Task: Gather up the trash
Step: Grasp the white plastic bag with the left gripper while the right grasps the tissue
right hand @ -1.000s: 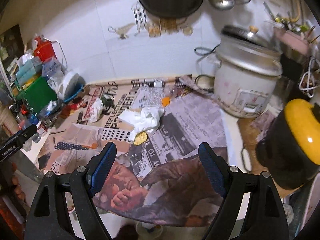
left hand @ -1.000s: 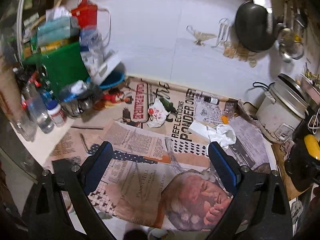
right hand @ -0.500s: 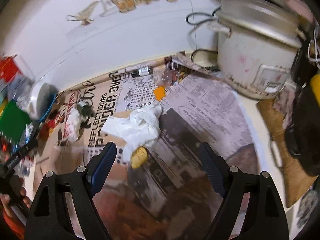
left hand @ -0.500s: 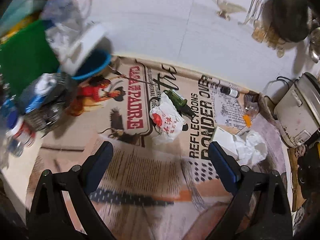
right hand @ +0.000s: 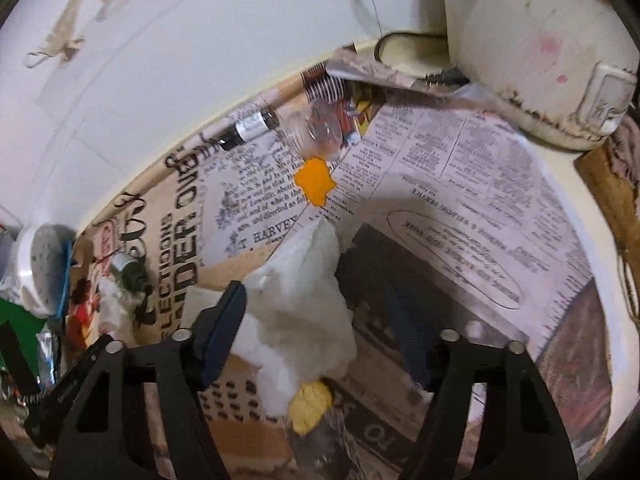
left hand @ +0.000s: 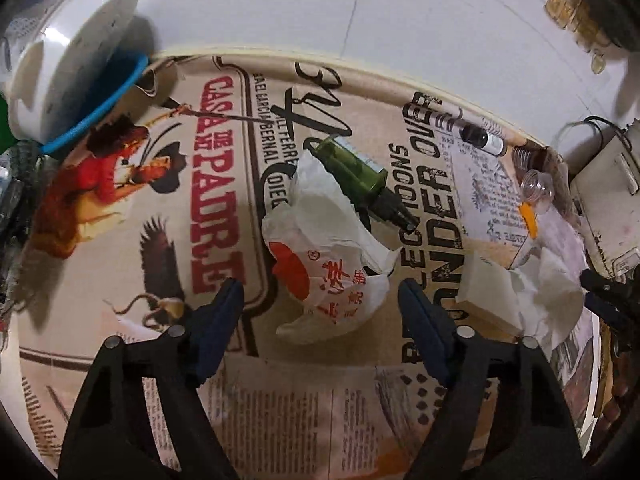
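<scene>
A crumpled white plastic bag with red print [left hand: 324,256] lies on the newspaper-covered counter, with a green bottle [left hand: 360,178] against its far side. My left gripper [left hand: 320,300] is open, its blue pads on either side of the bag's near end. A wad of white tissue [right hand: 300,304] with a yellow scrap [right hand: 310,402] at its near edge lies between the pads of my open right gripper [right hand: 316,312]. The tissue also shows in the left wrist view [left hand: 548,292].
An orange scrap [right hand: 314,184], a clear plastic cup [right hand: 320,130] and a small black-and-white tube [right hand: 250,128] lie by the wall. A white rice cooker [right hand: 540,40] stands at right. A white lid on a blue bowl [left hand: 68,80] sits at left.
Both grippers have moved forward and down toward the counter. The bag now lies between the left pads and the tissue between the right pads. Both stay open.
</scene>
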